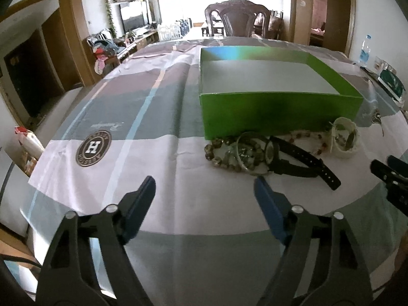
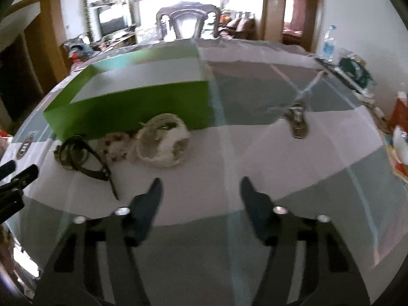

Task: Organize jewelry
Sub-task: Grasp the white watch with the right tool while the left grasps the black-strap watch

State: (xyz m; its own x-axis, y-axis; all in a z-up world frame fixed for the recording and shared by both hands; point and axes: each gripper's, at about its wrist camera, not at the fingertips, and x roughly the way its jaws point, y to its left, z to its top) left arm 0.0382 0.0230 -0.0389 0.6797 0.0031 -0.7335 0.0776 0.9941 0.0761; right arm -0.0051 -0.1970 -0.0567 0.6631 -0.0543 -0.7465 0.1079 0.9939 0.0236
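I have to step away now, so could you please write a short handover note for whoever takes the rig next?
Left claw: open, empty, above the tablecloth, short of the jewelry.
Right claw: open, empty, also short of it.
Green box: open, nothing visible inside.
Against its near wall lie the beaded bracelet, black watch, small bead string and white bangle.
Done: nothing boxed yet.
Left: move every piece into the box.

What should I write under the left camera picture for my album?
Open left gripper hovers before a watch, bead bracelets and a white band beside an empty green box.
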